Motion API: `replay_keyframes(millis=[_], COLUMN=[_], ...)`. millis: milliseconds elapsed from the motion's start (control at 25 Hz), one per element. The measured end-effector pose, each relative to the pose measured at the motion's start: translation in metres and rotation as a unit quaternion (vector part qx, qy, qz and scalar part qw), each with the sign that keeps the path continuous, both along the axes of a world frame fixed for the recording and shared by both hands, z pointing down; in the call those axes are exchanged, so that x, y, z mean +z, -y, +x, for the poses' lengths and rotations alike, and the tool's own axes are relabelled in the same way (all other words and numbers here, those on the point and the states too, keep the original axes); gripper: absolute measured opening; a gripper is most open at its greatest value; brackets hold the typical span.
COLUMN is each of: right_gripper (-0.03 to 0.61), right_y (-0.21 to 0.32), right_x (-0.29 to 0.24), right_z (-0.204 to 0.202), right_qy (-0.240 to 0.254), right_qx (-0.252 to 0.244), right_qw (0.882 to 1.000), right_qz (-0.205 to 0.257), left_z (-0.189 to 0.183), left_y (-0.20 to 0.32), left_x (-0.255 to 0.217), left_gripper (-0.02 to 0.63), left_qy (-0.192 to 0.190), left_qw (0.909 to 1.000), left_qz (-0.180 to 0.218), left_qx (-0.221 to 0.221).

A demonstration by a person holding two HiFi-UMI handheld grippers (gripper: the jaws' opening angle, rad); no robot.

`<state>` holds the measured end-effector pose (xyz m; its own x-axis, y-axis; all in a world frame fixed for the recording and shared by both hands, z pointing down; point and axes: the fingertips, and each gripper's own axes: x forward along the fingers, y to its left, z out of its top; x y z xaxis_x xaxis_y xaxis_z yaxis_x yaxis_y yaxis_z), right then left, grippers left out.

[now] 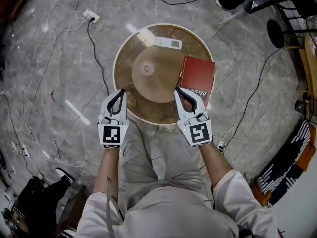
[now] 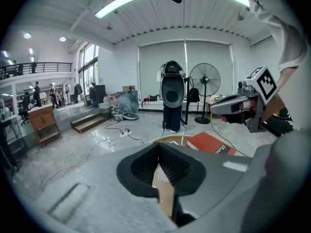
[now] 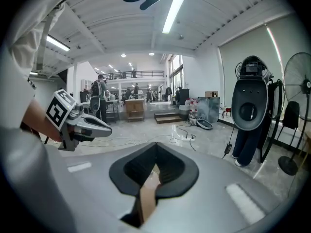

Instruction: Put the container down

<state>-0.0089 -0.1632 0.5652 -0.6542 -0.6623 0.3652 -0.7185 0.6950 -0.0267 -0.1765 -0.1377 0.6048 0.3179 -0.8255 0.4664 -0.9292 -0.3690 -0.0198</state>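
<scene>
Container (image 1: 151, 83), pale, clear and round with a small central knob, sits on the brown worktop (image 1: 130, 53). Left tongs (image 1: 122, 91) and right tongs (image 1: 177, 90) are both closed, empty.

Bright ceiling tube light (image 2: 121, 2); glare streaks on floor (image 1: 74, 110); fisheye edges warped, dark.
</scene>
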Motion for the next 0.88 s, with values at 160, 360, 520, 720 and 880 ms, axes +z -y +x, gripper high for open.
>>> replay_keyframes(millis=[160,360,520,720,880], right_gripper=[0.003,0.003,0.003,0.002,0.002], right_y=[-0.009,-0.018,-0.027,-0.031,-0.037], right_x=[-0.019,-0.042,-0.054,-0.059,-0.061], right_z=[-0.004,-0.008,-0.006,-0.004,0.000], right_qy=[-0.006,-0.012,-0.017,-0.021,-0.024], right_qx=[-0.007,-0.013,-0.015,-0.010,-0.010], right_qw=[1.000,1.000,1.000,1.000,1.000], right_qz=[0.004,0.006,0.004,0.002,0.003], left_z=[-0.013,-0.022,-0.023,-0.022,-0.018], left_y=[-0.018,-0.034,-0.041,-0.037,-0.038], left_x=[-0.027,-0.053,-0.070,-0.080,-0.082], left_gripper=[0.006,0.006,0.006,0.006,0.006], left_qy=[-0.002,-0.007,-0.009,-0.007,-0.007], left_qw=[0.9999,0.9995,0.9995,0.9996,0.9996], left_qz=[0.004,0.006,0.010,0.017,0.018], left_qx=[-0.015,-0.030,-0.030,-0.023,-0.020])
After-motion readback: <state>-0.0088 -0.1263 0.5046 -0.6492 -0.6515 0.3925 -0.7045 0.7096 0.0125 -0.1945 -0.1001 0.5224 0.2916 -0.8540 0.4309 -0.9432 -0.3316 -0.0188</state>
